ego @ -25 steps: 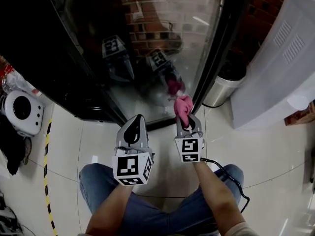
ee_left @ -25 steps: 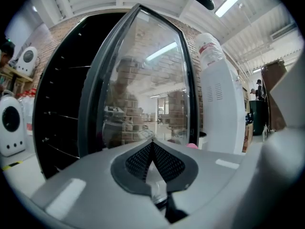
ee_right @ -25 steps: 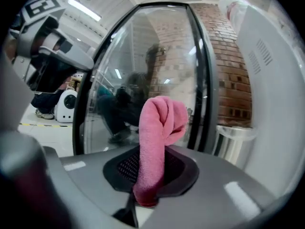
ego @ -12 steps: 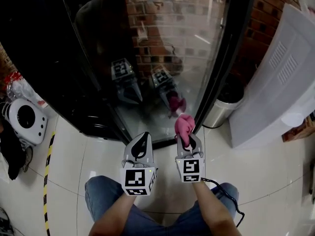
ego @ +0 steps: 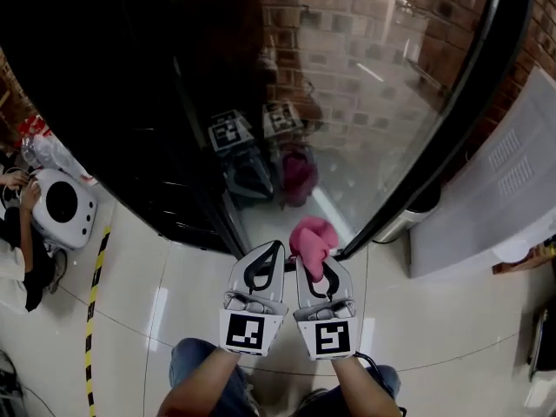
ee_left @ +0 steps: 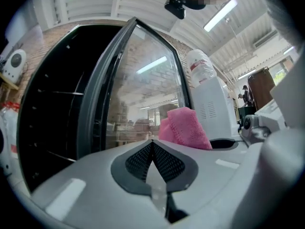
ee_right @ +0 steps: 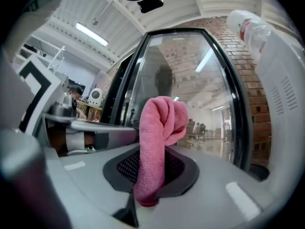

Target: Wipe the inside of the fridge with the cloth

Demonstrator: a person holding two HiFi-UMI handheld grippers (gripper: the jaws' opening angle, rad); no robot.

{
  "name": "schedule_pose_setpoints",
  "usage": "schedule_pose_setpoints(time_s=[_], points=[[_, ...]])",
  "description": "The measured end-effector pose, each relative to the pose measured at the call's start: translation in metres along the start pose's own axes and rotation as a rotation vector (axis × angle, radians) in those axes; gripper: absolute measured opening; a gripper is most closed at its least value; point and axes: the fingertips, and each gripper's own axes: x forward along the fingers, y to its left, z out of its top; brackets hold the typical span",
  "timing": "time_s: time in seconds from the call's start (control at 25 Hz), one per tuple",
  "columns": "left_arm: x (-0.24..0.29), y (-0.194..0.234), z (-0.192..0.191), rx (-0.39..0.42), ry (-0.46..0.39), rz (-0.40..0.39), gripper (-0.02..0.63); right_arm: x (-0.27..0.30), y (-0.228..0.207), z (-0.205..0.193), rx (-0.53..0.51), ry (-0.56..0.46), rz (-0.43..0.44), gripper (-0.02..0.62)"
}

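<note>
A pink cloth (ego: 311,240) (ee_right: 157,147) is pinched upright in my right gripper (ego: 319,276) (ee_right: 153,175), which is shut on it; the cloth also shows at the right in the left gripper view (ee_left: 186,127). My left gripper (ego: 266,266) (ee_left: 153,161) is shut with nothing between its jaws. Both grippers sit side by side just in front of the fridge's glass door (ego: 373,85) (ee_left: 143,89) (ee_right: 195,85), near its bottom edge. The door's black frame (ego: 434,159) runs diagonally. The dark fridge interior (ee_left: 52,113) with wire shelves lies to the left.
A white appliance (ego: 512,181) stands at the right with a steel bin (ego: 404,220) beside it. A round white device (ego: 62,208) and a bag (ego: 39,150) lie on the floor at the left, by a yellow-black tape line (ego: 94,307). A person's hand (ego: 17,181) shows at the left edge.
Both grippers have moved closer together and forward toward the door's lower edge. The view has shifted so the door fills more of the frame. The cloth stays in the right gripper.
</note>
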Motion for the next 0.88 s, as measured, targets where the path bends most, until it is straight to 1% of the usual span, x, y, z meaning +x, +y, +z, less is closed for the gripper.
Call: schedule_pose_setpoints(time_s=[0.04,0.12,0.2,0.28,0.44,0.52,0.6,0.76,0.88], points=[[-0.002,0.002,0.014,0.007,0.007,-0.002,0.015,0.0,0.002,0.016,0.037,0.009,-0.002,0.061],[-0.008,0.009,0.043,-0.023,0.019,0.005,0.015,0.0,0.006,0.051,0.081,0.024,0.006,0.061],[-0.017,0.018,0.07,-0.068,0.025,0.014,0.012,0.003,0.011,0.09,0.089,0.026,0.02,0.061],[-0.03,0.025,0.092,-0.091,0.034,0.031,0.008,0.008,0.018,0.125,0.091,0.029,0.039,0.061],[-0.064,0.024,0.138,-0.135,0.048,0.088,0.002,0.005,0.036,0.179,0.091,0.056,0.078,0.061],[-0.078,0.016,0.168,-0.104,0.068,0.109,0.003,-0.005,0.046,0.2,0.096,0.081,0.097,0.061],[-0.083,0.012,0.201,-0.07,0.089,0.112,0.003,-0.014,0.053,0.225,0.104,0.093,0.109,0.061],[-0.095,0.007,0.268,-0.071,0.112,0.123,0.003,-0.025,0.058,0.295,0.131,0.083,0.126,0.061],[-0.107,-0.006,0.331,-0.087,0.099,0.123,0.005,-0.039,0.053,0.357,0.132,0.064,0.136,0.061]])
